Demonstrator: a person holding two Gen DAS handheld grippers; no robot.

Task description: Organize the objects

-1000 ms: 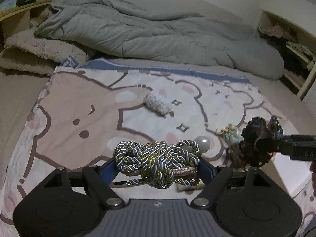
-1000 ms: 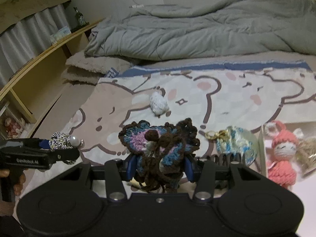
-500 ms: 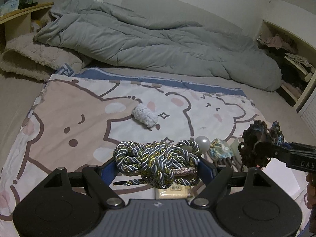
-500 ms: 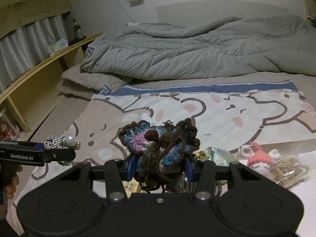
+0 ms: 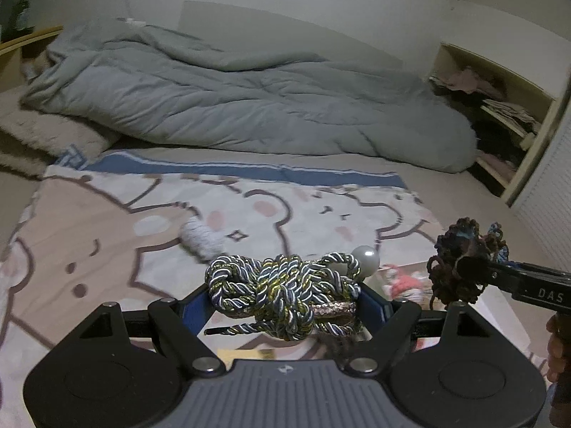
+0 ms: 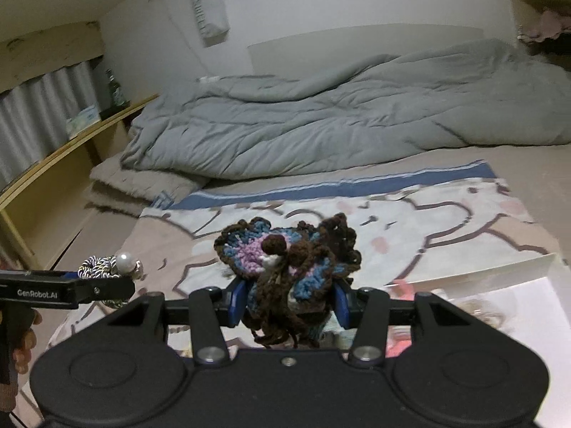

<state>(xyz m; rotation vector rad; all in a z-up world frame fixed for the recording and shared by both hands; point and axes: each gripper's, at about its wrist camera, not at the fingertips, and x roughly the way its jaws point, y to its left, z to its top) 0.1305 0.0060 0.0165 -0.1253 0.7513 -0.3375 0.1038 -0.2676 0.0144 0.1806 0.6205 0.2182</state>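
My left gripper (image 5: 283,306) is shut on a knotted blue, white and gold rope ornament (image 5: 282,296) with a pearl bead (image 5: 364,257), held above the cartoon blanket (image 5: 107,235). My right gripper (image 6: 289,301) is shut on a brown, blue and pink crochet butterfly (image 6: 285,264). In the left wrist view the right gripper (image 5: 464,271) carries the crochet butterfly (image 5: 460,260) at the right edge. The right wrist view shows the left gripper (image 6: 107,278) with the rope ornament (image 6: 103,265) at the left. A small white yarn bundle (image 5: 201,240) lies on the blanket.
A rumpled grey duvet (image 5: 232,107) covers the far side of the bed. A white box (image 6: 499,306) with a pink crochet doll (image 5: 399,287) sits at the near right. Wooden shelves (image 6: 53,157) run along the left, an open cupboard (image 5: 499,114) stands at the right.
Both grippers have risen and drawn back from the blanket with their objects still held. The yarn bundle, pouch and box have slid lower and partly out of view.
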